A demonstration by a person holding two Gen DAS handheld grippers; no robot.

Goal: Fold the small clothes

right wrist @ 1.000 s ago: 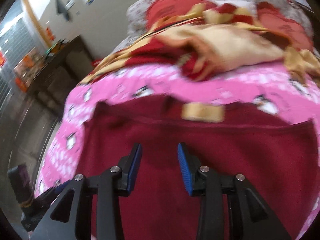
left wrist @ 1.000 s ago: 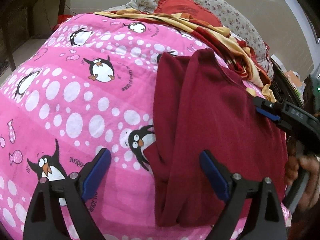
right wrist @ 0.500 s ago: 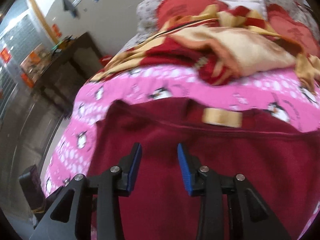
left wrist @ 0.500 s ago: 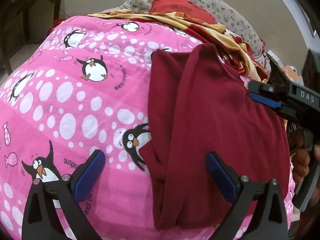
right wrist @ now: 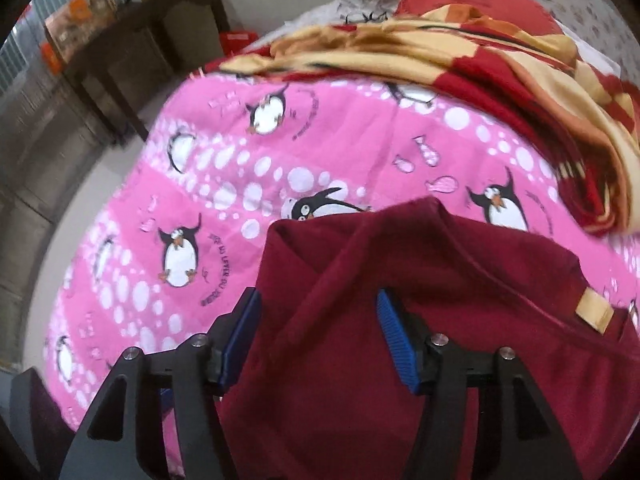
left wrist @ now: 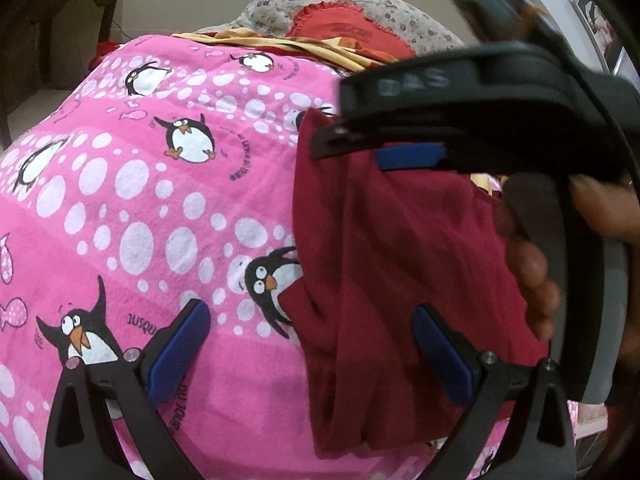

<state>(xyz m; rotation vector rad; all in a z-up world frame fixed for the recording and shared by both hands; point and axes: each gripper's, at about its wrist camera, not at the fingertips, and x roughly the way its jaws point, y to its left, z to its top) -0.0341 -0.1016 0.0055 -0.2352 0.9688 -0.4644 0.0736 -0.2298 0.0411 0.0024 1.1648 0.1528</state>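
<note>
My left claw (left wrist: 308,356) spread wide over the pink penguin blanket (left wrist: 132,200), maroon garment (left wrist: 384,288) lying partly folded, my right claw (left wrist: 412,156) above its far edge

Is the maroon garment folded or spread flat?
Partly folded: the maroon garment lies doubled lengthwise in overlapping layers on the pink penguin blanket.

Lettering on the gripper body and the blanket

The right gripper (left wrist: 404,156) carries raised letters "DAS" on its dark body. The pink penguin blanket (left wrist: 132,216) has curved dark print beside its penguins: "jusqu" is legible near the lower one, the rest of the French phrase is too warped to read.
</note>
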